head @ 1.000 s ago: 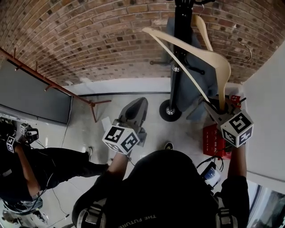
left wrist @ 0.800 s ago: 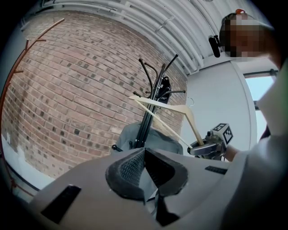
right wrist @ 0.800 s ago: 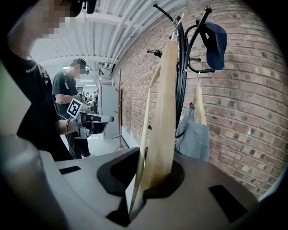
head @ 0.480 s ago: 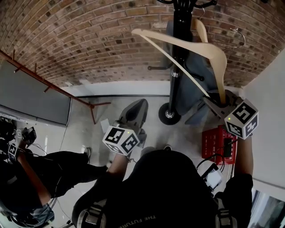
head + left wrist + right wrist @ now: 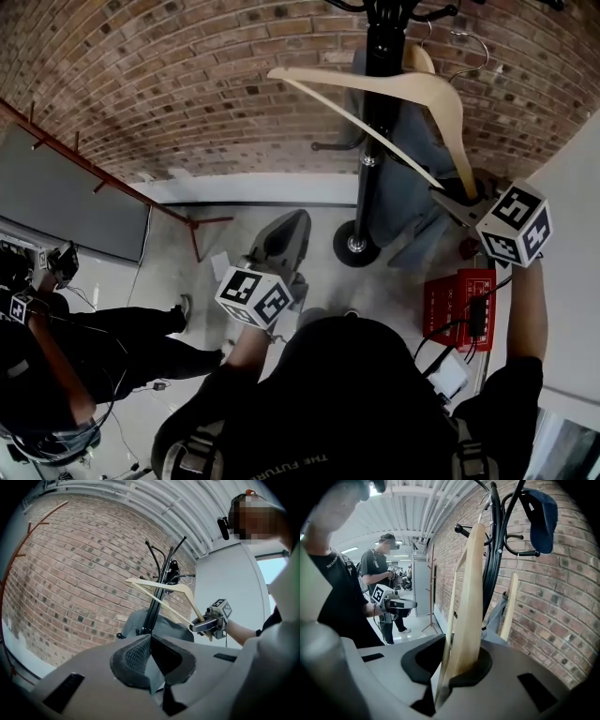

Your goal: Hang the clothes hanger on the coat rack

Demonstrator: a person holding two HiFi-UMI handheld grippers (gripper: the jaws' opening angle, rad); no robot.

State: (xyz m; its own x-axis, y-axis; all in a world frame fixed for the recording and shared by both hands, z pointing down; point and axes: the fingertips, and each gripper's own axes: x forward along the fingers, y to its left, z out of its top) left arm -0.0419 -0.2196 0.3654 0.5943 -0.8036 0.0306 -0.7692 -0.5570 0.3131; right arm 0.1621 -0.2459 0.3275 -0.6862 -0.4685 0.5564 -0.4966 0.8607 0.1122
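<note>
Right gripper (image 5: 452, 199): jaws clamped on the lower end of one arm of the clothes hanger (image 5: 403, 86); the right gripper view shows the wooden arm and the thin lower bar (image 5: 449, 620) both passing between the pads (image 5: 480, 665) and rising away from them toward the coat rack (image 5: 492, 564). Gripping the arm tip rather than the neck leaves the wire hook (image 5: 466, 52) free at the far, upper end; this hold probably serves to reach the hook up to the rack's upper arms.

Hanger position: held aloft and tilted, crossing in front of the coat rack pole (image 5: 380, 112); the hook lies just beside the rack's top, to the side nearer the right gripper; no view shows it seated over a rack arm, so the hanging step is judged not yet done.

Left gripper (image 5: 151, 653): pads pressed together with nothing between them; it points at the coat rack (image 5: 154, 597) from well apart and takes no part in the hold, apparently parked clear of the hanger's path.

Items already on the coat rack: a grey garment (image 5: 422, 169) draped low against the pole; a second wooden hanger (image 5: 508, 606) hung from a side arm; a dark blue cap (image 5: 541, 513) on an upper arm. The next move calls for choosing an unoccupied arm; risk: the hanger's long arm may catch the pole or the hung items.
</note>
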